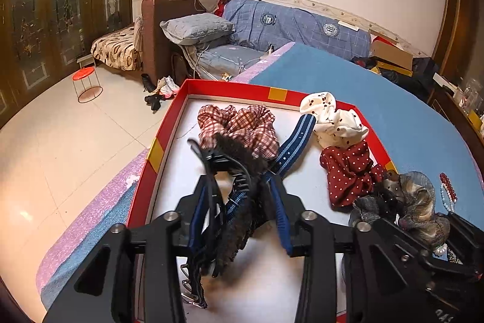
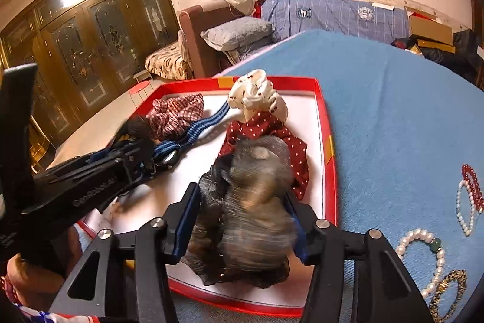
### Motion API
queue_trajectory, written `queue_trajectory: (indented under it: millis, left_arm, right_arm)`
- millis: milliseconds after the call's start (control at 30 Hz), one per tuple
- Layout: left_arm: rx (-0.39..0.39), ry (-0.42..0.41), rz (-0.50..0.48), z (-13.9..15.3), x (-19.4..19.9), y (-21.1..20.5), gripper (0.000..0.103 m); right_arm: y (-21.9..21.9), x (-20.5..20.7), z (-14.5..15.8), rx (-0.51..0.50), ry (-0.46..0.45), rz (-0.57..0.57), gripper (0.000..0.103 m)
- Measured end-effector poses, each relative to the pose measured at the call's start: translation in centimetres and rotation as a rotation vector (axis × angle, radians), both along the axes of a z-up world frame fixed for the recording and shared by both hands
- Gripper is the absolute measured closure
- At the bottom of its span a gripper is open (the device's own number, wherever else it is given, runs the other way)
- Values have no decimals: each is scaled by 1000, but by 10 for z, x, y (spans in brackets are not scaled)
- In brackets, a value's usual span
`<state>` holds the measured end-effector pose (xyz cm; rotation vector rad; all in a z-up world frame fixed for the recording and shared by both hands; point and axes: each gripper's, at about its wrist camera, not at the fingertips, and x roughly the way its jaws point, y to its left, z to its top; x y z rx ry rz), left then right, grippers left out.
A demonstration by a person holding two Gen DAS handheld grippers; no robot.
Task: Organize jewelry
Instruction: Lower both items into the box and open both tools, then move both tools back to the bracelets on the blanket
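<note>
While a furry black hair clip (image 1: 239,171) is clamped by the left hand-held gripper (image 1: 242,190), a grey-brown scrunchie (image 2: 257,202) is gripped by the right hand-held gripper (image 2: 242,220), bead bracelets (image 2: 423,250) lying at its 3 o'clock.

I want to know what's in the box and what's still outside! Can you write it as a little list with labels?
box: red tray, white inside
in box: plaid scrunchie, cream spotted scrunchie, red dotted scrunchie, blue striped strap
left gripper: shut on furry black hair claw
right gripper: shut on grey-brown scrunchie
outside, on blue cloth: pearl bracelet, red bead bracelet, white bead string, gold patterned bracelet
</note>
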<state>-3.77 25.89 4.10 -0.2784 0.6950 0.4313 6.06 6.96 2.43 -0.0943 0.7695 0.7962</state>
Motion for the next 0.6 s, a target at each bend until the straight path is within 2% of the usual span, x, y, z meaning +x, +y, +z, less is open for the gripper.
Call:
queue_trajectory:
  millis: [133,600]
  left_arm:
    - [41,-10,4,4,-3,-6,53]
    - [119,-39,8,18,-9,-20,49]
  right_arm:
    - [-7,-4,5,26,-13,-1,40]
    - [-55,-6,28,170,-15,-58,40]
